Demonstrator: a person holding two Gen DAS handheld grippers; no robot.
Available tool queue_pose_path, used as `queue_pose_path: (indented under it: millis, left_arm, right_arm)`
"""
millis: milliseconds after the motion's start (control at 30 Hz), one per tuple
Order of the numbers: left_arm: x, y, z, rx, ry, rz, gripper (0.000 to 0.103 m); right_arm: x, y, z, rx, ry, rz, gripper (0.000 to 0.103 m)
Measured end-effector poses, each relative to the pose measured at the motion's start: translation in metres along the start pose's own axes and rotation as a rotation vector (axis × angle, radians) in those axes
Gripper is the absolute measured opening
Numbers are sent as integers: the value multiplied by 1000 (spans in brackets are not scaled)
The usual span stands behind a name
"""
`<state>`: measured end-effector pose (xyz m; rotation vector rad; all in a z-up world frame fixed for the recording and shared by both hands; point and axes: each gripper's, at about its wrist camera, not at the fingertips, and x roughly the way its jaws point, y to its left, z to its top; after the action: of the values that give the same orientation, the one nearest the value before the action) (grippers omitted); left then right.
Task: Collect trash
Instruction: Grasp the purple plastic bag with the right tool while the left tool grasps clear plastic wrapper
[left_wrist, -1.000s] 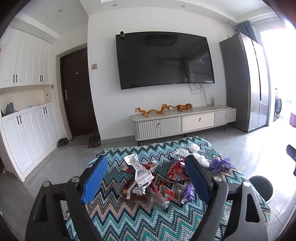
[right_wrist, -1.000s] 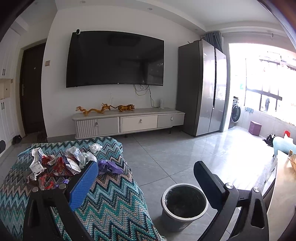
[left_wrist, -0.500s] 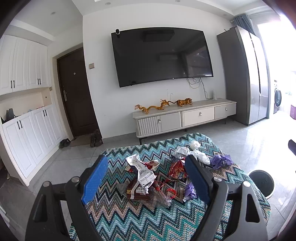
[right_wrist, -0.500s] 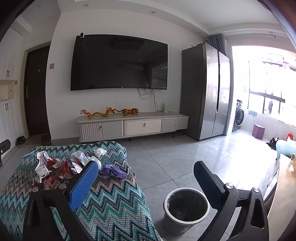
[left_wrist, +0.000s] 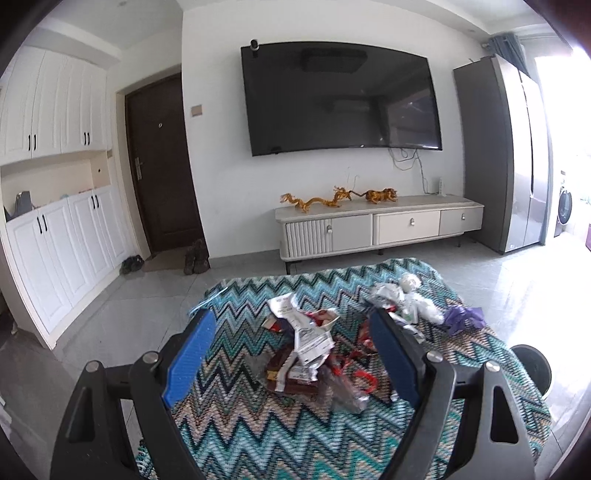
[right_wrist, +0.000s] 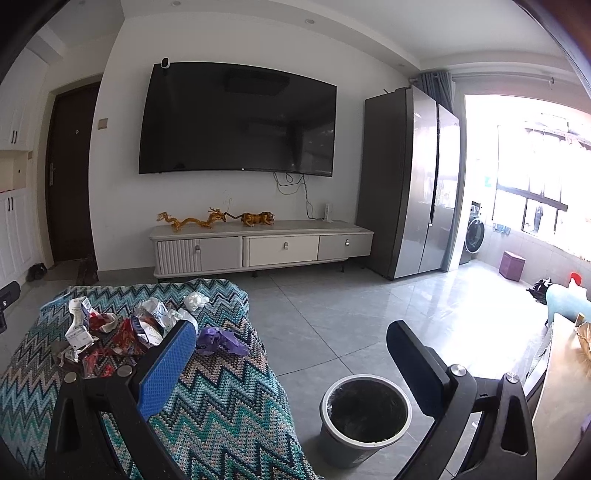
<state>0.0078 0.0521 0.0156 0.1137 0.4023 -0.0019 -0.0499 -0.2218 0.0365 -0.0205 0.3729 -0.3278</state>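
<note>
Two grippers hang above a table draped in a zigzag cloth (left_wrist: 236, 424), both spread wide with nothing between their fingers. At far left stand white cabinets (left_wrist: 55, 236), then a dark door (left_wrist: 162, 166) with shoes (left_wrist: 195, 256) on the floor before it. Further right a large black television (left_wrist: 340, 99) hangs over a low TV console (left_wrist: 376, 229) carrying golden figurines (left_wrist: 314, 201), and a grey refrigerator (left_wrist: 502, 158) closes that wall.

The left gripper (left_wrist: 291, 354) hovers over the trash pile (left_wrist: 310, 347), a heap of white, red and clear wrappers at the middle of the cloth; its right finger hides part of the heap. Crumpled white tissue (left_wrist: 410, 284) and a purple wrapper (left_wrist: 465, 317) lie nearer the cloth's right edge.

The right gripper (right_wrist: 291, 354) is off the table's right side, above the floor. Its left finger overlaps the purple wrapper's edge. A grey bin (right_wrist: 365, 417) with a dark liner stands on the tiles just beside the table, below and between the fingers.
</note>
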Motion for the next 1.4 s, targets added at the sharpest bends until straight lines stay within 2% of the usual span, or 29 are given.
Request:
queue_pose_path:
  millis: [200, 367, 433, 500, 600, 700, 967, 1033, 1067, 1100, 1133, 1400]
  left_arm:
    - [33, 53, -22, -2, 86, 66, 85]
    - [56, 84, -45, -66, 196, 34, 84]
    - [64, 83, -55, -77, 235, -4, 84]
    - [70, 80, -61, -94, 266, -55, 84]
    - [79, 67, -63, -113, 305, -137, 84]
    - [92, 54, -64, -139, 350, -223, 83]
    - [120, 41, -71, -173, 409, -257, 80]
    - [127, 38, -73, -185, 434, -269, 77]
    - [129, 37, -73, -186, 441, -274, 74]
    - [131, 34, -73, -184, 448, -279, 73]
    - [134, 29, -73, -182, 457, -288, 72]
    - [156, -6, -73, -174, 521, -348, 68]
  right_arm:
    - [26, 13, 11, 4, 107, 179, 103]
    - [70, 45, 2, 49, 248, 389, 102]
    - [87, 65, -5, 30, 303, 449, 95]
    - [102, 87, -13, -2, 353, 509, 79]
    - [124, 117, -24, -41, 428, 594, 66]
    - [146, 139, -36, -53, 492, 662, 58]
    - [199, 171, -70, -46, 650, 764, 49]
    - [207, 177, -78, -56, 676, 772, 45]
    - [210, 178, -81, -57, 688, 780, 39]
    - [211, 179, -83, -54, 695, 791, 31]
    - [213, 179, -85, -51, 696, 801, 28]
    - [201, 146, -86, -20, 652, 810, 27]
